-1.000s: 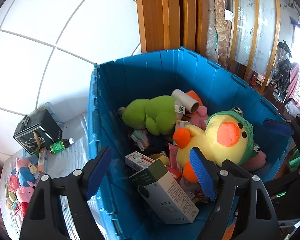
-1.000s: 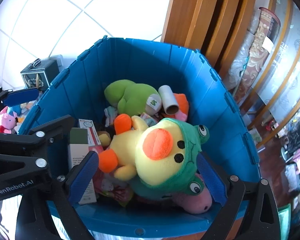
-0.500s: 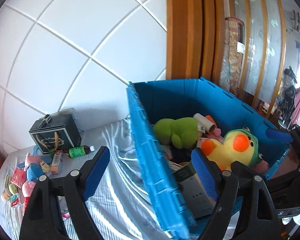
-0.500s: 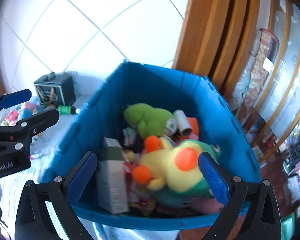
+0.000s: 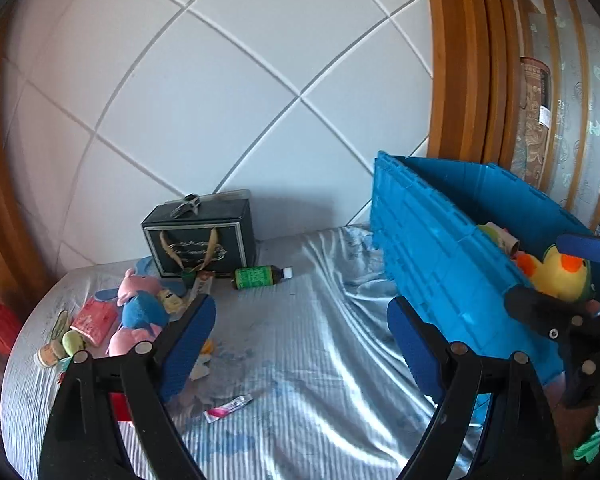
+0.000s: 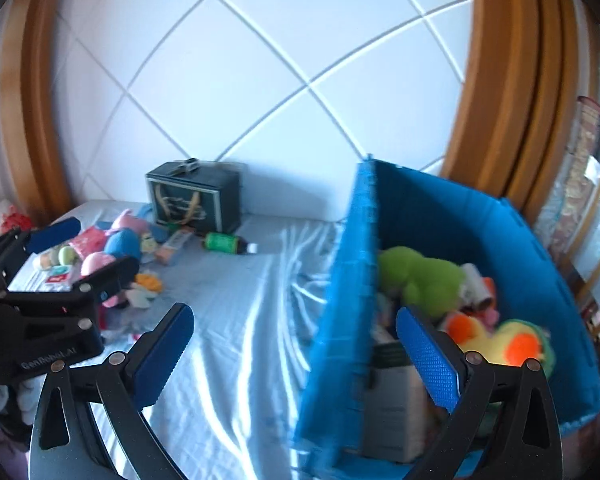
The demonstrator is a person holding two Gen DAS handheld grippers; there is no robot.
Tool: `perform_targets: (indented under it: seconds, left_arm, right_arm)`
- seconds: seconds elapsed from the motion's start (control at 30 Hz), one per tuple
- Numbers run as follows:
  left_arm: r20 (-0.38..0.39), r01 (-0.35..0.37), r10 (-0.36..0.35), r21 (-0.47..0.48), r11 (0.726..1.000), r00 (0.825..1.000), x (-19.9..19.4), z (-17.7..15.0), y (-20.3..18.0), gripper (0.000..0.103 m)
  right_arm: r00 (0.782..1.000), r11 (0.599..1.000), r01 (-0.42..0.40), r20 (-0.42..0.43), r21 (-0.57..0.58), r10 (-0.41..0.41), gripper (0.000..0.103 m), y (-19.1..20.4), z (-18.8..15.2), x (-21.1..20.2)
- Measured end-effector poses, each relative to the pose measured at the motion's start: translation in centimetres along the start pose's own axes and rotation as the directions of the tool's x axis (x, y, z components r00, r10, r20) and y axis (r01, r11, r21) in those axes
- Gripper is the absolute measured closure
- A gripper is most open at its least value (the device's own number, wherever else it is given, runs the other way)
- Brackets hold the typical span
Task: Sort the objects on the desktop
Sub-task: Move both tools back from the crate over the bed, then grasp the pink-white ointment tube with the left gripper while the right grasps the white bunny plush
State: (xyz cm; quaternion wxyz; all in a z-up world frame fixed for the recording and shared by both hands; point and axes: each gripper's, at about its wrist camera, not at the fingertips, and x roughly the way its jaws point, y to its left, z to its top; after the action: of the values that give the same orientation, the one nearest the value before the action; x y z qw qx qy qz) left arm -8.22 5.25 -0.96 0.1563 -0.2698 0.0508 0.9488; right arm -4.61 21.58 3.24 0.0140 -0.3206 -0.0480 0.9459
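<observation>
— What's the left gripper (image 5: 300,336) doing?

— Its jaws are standing wide, and they've just been opening further, with nothing between them. Ahead of the fingers the striped cloth (image 5: 308,360) is lying bare; a small pink tube (image 5: 228,404) is lying just below the gap.

— And the things to sort?

— The green bottle (image 5: 260,277) is lying on its side beyond the left finger, beside a dark box (image 5: 200,240). Soft toys (image 5: 140,312) are piling up outside that finger.

— The right gripper (image 6: 296,356)?

— Also gaping, holding nothing. The blue crate's (image 6: 340,300) near wall is sitting between its fingers; the yellow duck (image 6: 508,346) and green plush (image 6: 420,280) are lying inside, past the right finger.
</observation>
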Motion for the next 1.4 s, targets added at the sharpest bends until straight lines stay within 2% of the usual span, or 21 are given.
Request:
perform_targets:
  seconds: [0.23,0.4,0.7,0.8,0.87,0.9,0.93,1.07,1.1,1.23,1.33,1.4]
  left_arm:
    - [-0.086,-0.120,0.110,-0.114,0.986,0.990,2.4,-4.5,8.8,0.015]
    - [-0.193,-0.216,0.184,-0.163,0.963,0.964,5.2,-8.9,13.4,0.015]
    - [-0.380,-0.272,0.161,-0.259,0.927,0.911,10.1,-17.6,17.8,0.015]
    - [-0.418,-0.265,0.136,-0.267,0.927,0.898,12.0,-19.3,17.9,0.015]
    - [-0.436,-0.253,0.125,-0.249,0.935,0.891,13.5,-19.7,17.4,0.015]
    - [-0.437,-0.246,0.122,-0.241,0.939,0.891,14.3,-19.8,17.0,0.020]
    - [-0.440,-0.238,0.116,-0.234,0.943,0.891,15.1,-19.8,16.7,0.029]
    - [-0.472,-0.163,0.047,-0.208,0.964,0.880,19.0,-20.0,15.4,0.044]
    - [-0.479,-0.143,0.033,-0.196,0.970,0.877,20.0,-19.9,14.9,0.045]
    - [-0.484,-0.072,-0.004,-0.138,0.988,0.875,22.9,-19.6,13.1,0.045]
    - [-0.498,-0.027,-0.031,-0.108,0.994,0.867,25.0,-19.6,12.4,0.045]
    - [-0.495,-0.019,-0.017,-0.067,0.998,0.869,25.7,-19.6,12.0,0.051]
  right_arm:
    - [0.990,0.990,-0.141,-0.033,-0.029,0.140,0.000,6.6,0.0,4.9]
    - [0.970,0.974,-0.226,-0.099,-0.034,0.222,0.000,9.8,-1.4,9.9]
    - [0.913,0.957,-0.291,-0.304,-0.017,0.272,0.000,12.2,-5.8,20.7]
    - [0.886,0.951,-0.310,-0.369,-0.019,0.281,0.000,12.7,-7.4,23.9]
    - [0.878,0.952,-0.306,-0.392,-0.021,0.274,0.000,12.8,-8.0,25.6]
    - [0.876,0.953,-0.302,-0.401,-0.020,0.269,0.000,12.7,-8.3,26.4]
    - [0.873,0.954,-0.300,-0.407,-0.016,0.268,0.000,12.4,-8.5,26.7]
    - [0.862,0.952,-0.305,-0.425,0.000,0.277,0.000,11.6,-9.1,28.4]
    - [0.858,0.951,-0.308,-0.430,0.005,0.280,0.000,11.4,-9.2,28.7]
    - [0.853,0.953,-0.304,-0.443,0.010,0.277,0.014,11.2,-9.7,29.8]
    - [0.845,0.954,-0.297,-0.455,0.040,0.282,0.014,10.8,-10.0,30.9]
    - [0.842,0.956,-0.288,-0.461,0.054,0.280,0.014,10.5,-10.0,31.5]
